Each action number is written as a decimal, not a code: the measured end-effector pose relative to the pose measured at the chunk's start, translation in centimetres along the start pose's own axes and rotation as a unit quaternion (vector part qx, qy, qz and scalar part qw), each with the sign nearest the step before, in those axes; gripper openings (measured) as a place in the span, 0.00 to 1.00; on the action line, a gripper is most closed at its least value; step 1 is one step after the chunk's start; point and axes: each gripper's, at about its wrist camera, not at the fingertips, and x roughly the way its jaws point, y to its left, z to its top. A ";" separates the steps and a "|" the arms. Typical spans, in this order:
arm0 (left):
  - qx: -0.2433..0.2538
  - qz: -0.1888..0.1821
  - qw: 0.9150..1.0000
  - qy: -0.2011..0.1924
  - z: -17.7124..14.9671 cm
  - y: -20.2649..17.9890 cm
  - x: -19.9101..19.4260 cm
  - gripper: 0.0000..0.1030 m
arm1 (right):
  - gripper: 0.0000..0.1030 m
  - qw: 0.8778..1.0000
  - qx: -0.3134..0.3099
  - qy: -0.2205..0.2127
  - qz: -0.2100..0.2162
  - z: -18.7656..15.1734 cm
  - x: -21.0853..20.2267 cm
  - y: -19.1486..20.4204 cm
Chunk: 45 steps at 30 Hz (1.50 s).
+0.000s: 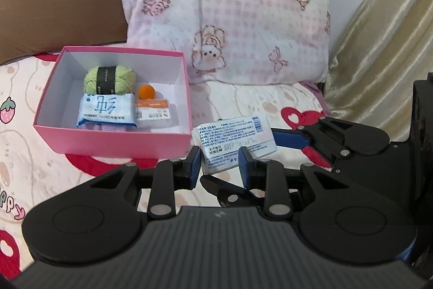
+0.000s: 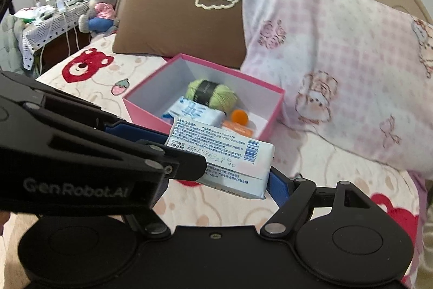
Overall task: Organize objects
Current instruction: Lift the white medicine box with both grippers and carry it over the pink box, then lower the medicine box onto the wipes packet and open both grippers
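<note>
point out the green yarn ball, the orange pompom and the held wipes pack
green yarn ball (image 1: 93, 80), left wrist view, left lobe
orange pompom (image 1: 146, 92), left wrist view, centre
wipes pack (image 2: 230, 153), right wrist view, printed label

We see our left gripper (image 1: 219, 167) built of matte black plastic: a ribbed central body, two rounded side housings each with an embossed disc, and angled link bars pinned by silver round rivets. Its fingers (image 1: 194, 164) carry blue pads. Our right gripper (image 2: 216, 167) matches it in black links, silver pins and blue-faced fingers (image 2: 278, 187). In the right wrist view, one black housing bears grey lettering reading "GenRobot.AI".
</note>
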 end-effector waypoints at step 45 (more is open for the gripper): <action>-0.163 0.049 0.984 0.047 6.6 22.3 16.8 0.29 | 0.81 0.983 0.093 0.065 0.142 8.3 25.6 -1.8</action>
